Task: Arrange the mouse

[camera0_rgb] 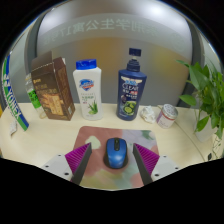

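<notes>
A blue and black mouse (115, 152) lies on a patterned mouse mat (100, 137) on the pale table. My gripper (113, 162) is open, with its magenta pads (79, 156) to the left and right of the mouse. The mouse stands between the fingers, resting on the mat, with a gap at each side.
Beyond the mat stand a brown box (52, 86), a white bottle (87, 90) and a dark blue bottle (131, 87). A small cup (166, 114) and a green plant (207, 100) are to the right. A frosted glass wall rises behind the table.
</notes>
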Demonstrator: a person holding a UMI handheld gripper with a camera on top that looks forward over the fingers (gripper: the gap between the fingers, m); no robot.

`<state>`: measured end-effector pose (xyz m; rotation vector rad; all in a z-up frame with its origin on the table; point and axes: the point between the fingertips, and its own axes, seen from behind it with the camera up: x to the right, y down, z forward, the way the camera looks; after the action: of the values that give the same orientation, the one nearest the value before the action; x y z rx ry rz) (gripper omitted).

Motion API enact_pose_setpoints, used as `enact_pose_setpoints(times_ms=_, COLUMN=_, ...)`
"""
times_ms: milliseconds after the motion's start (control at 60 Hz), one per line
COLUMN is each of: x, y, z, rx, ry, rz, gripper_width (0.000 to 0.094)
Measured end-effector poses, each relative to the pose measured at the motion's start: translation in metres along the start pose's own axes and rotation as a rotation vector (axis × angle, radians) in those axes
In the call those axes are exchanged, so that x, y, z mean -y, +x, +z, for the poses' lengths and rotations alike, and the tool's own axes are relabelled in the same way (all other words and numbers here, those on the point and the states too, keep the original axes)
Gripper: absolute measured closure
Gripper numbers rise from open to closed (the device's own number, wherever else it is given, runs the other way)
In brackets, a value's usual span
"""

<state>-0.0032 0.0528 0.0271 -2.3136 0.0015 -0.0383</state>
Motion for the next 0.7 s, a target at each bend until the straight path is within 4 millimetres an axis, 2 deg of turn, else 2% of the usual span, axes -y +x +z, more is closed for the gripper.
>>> enact_pose_setpoints(times_ms=100, x=0.01, y=-0.005, z=-0.046, rx=-0.024, ry=0.042, rz=-0.01, gripper_width=0.008)
enact_pose_setpoints(times_ms=217, x=0.013, y=-0.015, z=-0.113, rx=-0.054, ry=0.089, rz=-0.003, gripper_width=0.0082)
enact_pose_setpoints(times_ms=433, x=-0.011, y=-0.034, z=-0.227, rx=-0.105, ry=0.149, rz=-0.007, gripper_width=0.0083)
enact_pose_setpoints(times_ms=533, x=-0.027, y=-0.043, z=-0.265, rx=-0.112, ry=0.156, rz=-0.004, gripper_width=0.0085)
enact_pose_setpoints(times_ms=700, x=-0.042, y=-0.055, z=-0.302, rx=-0.108, ry=0.17, rz=-0.014, gripper_width=0.0085)
